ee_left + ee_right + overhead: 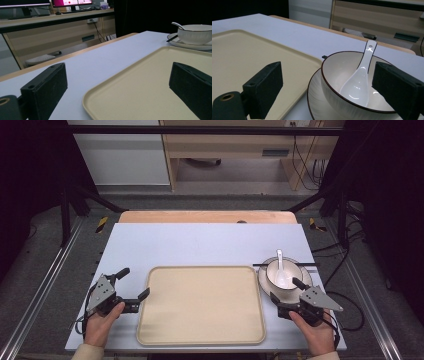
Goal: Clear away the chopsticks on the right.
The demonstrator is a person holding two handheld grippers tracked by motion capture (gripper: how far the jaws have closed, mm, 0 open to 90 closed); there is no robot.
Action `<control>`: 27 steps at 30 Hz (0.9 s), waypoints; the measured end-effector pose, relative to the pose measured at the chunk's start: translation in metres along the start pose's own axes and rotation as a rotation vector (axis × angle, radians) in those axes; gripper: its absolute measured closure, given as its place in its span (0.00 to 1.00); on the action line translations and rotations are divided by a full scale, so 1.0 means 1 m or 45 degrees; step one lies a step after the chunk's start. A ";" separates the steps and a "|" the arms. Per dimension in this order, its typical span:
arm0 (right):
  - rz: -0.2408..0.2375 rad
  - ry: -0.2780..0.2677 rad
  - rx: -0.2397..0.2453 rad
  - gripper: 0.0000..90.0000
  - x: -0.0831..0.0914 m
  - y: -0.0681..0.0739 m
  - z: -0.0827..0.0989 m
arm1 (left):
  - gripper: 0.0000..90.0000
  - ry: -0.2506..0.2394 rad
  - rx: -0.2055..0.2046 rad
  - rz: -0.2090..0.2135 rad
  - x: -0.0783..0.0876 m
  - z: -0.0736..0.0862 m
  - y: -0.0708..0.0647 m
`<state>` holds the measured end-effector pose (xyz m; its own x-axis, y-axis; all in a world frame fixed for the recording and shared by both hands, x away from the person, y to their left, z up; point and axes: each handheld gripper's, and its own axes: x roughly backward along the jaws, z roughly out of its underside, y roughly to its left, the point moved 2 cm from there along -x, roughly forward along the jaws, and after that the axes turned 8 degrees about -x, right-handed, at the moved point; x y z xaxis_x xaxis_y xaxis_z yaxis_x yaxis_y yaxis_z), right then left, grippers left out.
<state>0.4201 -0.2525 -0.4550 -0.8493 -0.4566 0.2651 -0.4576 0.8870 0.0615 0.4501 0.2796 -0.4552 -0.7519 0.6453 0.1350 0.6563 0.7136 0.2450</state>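
Observation:
A beige tray (200, 305) lies in the middle of the white table (200, 245). My left gripper (134, 282) is open at its left edge. In the left gripper view the tray's rim (100, 97) runs between the jaws of the left gripper (117, 87). To the tray's right, a white bowl (280, 275) stands on a plate (262, 281) with a white spoon (280, 265) inside. My right gripper (286, 291), open, is at the bowl's near side. In the right gripper view the bowl (337, 67) and spoon (359, 82) sit between and ahead of the jaws of the right gripper (330, 86).
Black chopsticks (285, 264) rest across the plate's far rim. Beyond the table's wooden back edge (205, 216) stands a wooden desk (240, 145). Metal rails (45, 275) and cables (350, 305) line both sides of the table.

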 end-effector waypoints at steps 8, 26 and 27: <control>0.023 0.015 0.014 0.13 0.002 0.000 -0.001 | 0.02 -0.012 0.024 -0.010 0.002 0.000 0.002; 0.238 0.085 0.137 0.50 0.030 -0.021 -0.051 | 0.02 0.046 0.001 0.006 -0.001 0.001 -0.003; 0.236 0.112 0.133 0.56 0.029 -0.028 -0.056 | 0.02 0.051 -0.006 0.008 -0.001 0.001 -0.003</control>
<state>0.4228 -0.2873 -0.3954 -0.8972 -0.2746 0.3458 -0.3245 0.9411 -0.0946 0.4486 0.2772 -0.4570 -0.7498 0.6382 0.1744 0.6607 0.7083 0.2484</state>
